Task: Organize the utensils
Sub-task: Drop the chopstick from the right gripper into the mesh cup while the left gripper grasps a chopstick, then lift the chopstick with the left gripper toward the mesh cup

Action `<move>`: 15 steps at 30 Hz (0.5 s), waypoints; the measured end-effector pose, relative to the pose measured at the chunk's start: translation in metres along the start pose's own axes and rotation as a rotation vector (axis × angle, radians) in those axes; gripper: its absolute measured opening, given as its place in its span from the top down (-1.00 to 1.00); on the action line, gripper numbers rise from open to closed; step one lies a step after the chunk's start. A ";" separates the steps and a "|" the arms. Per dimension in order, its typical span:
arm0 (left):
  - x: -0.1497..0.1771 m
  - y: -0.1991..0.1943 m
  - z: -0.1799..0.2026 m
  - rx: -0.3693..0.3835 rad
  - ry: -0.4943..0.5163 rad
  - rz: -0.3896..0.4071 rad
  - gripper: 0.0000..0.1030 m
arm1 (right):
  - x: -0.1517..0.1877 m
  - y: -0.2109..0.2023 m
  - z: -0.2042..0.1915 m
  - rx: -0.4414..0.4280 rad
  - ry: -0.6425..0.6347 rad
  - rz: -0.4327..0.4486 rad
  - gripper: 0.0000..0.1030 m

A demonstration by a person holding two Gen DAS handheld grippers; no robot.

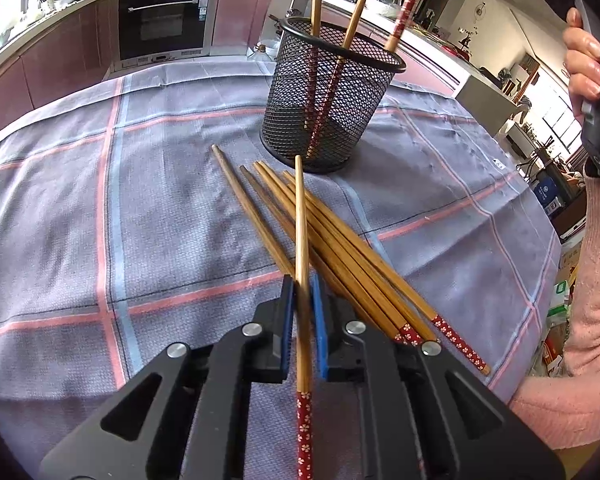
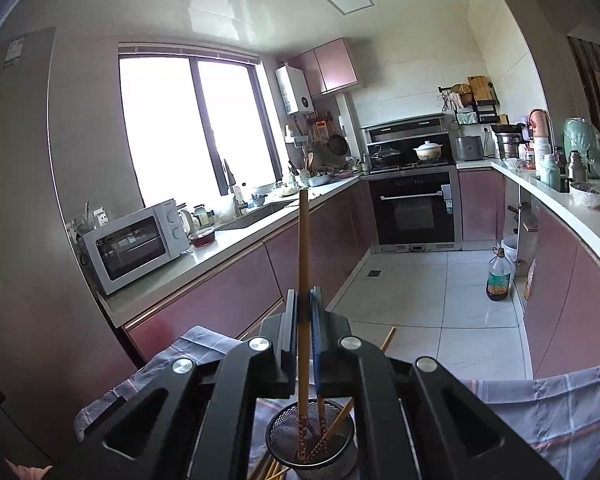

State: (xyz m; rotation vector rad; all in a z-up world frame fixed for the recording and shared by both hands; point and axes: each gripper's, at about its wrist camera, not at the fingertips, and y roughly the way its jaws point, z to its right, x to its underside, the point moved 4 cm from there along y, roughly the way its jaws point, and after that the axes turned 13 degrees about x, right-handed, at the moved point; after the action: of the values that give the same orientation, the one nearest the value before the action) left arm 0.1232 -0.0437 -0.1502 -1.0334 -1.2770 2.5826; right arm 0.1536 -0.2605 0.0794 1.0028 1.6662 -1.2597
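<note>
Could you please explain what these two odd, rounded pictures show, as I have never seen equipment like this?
A person holds a two-finger gripper in each hand; each carries a wide-angle camera looking along its fingers. In the left camera's view, the left gripper is shut on one chopstick, above a pile of chopsticks on a checked tablecloth. Behind stands a black mesh holder with chopsticks already in it. The person's right hand appears at the edge. In the right camera's view, the right gripper is shut on another chopstick, held above that holder, with the kitchen beyond.
</note>
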 end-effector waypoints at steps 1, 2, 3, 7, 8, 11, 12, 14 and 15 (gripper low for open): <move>0.000 0.000 0.000 0.000 0.000 0.000 0.81 | 0.001 0.003 0.001 0.001 0.004 -0.001 0.90; 0.000 0.000 0.000 0.000 -0.001 0.001 0.81 | 0.003 0.007 0.002 0.003 0.004 -0.011 0.90; 0.000 -0.001 0.000 0.001 -0.004 0.002 0.82 | 0.006 0.011 0.002 0.005 0.007 -0.025 0.90; 0.001 -0.003 -0.002 0.003 -0.017 0.010 0.85 | 0.025 0.032 0.000 0.016 -0.001 -0.094 0.90; 0.001 -0.004 -0.002 0.004 -0.018 0.010 0.85 | 0.031 0.037 -0.001 0.019 -0.005 -0.115 0.90; 0.002 -0.006 -0.002 0.018 -0.024 0.015 0.85 | 0.043 0.050 0.000 0.025 -0.005 -0.165 0.90; 0.002 -0.007 -0.002 0.025 -0.027 0.019 0.85 | 0.046 0.053 0.001 0.023 -0.004 -0.180 0.90; 0.003 -0.010 0.000 0.043 -0.031 0.027 0.85 | 0.052 0.058 0.001 0.026 0.002 -0.205 0.89; 0.002 -0.012 0.000 0.052 -0.036 0.033 0.85 | 0.055 0.061 0.001 0.026 0.000 -0.223 0.88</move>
State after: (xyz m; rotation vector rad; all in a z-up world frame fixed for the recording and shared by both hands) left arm 0.1193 -0.0350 -0.1428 -1.0117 -1.2032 2.6552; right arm 0.1902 -0.2432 0.0082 0.8491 1.8040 -1.4278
